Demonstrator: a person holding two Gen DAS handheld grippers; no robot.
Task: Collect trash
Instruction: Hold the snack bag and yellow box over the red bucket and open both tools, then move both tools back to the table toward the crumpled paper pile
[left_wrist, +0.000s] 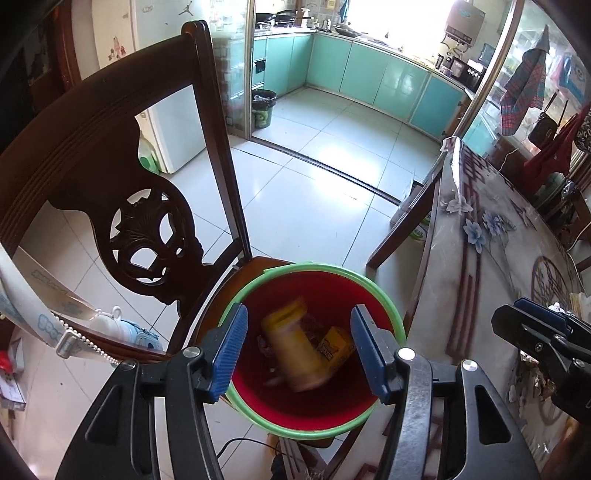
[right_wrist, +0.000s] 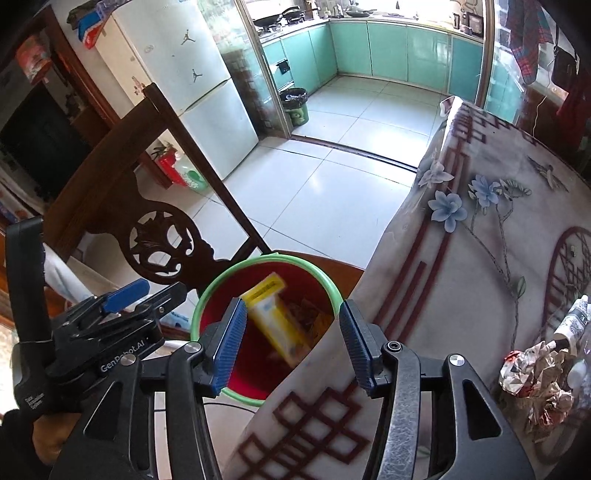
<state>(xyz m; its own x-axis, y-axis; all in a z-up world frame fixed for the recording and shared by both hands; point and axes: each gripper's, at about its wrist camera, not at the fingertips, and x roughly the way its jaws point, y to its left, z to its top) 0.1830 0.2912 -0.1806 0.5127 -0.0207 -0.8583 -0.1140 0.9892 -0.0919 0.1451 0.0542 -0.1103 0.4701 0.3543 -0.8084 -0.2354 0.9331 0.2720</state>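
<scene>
Chair (left_wrist: 122, 177): dark carved wood, at the left; its seat carries the bucket.
Bucket (left_wrist: 384, 295): red inside with a green rim, standing on the chair seat just beside the desk edge.
Yellow box (left_wrist: 295, 343): motion-blurred, tilted, inside the bucket's mouth between the left claw's pads but touching neither; a second yellow packet (left_wrist: 334, 347) lies just to its right in the bucket.
Left claw (left_wrist: 299, 350): jaws apart over the bucket, nothing gripped.
Right claw (right_wrist: 290, 339): jaws apart, empty, poised over the line where the desk edge meets the bucket rim; the left pad is above the bucket, the right above the cloth.
Desk (right_wrist: 480, 258): at the right, covered with a flowered cloth with red lattice patterns.
Crumpled wrappers (right_wrist: 535, 380): a foil-and-paper heap on the desk at the far right, well apart from the bucket.
Bottle (right_wrist: 570, 321): small, patterned, just behind the wrappers.
</scene>
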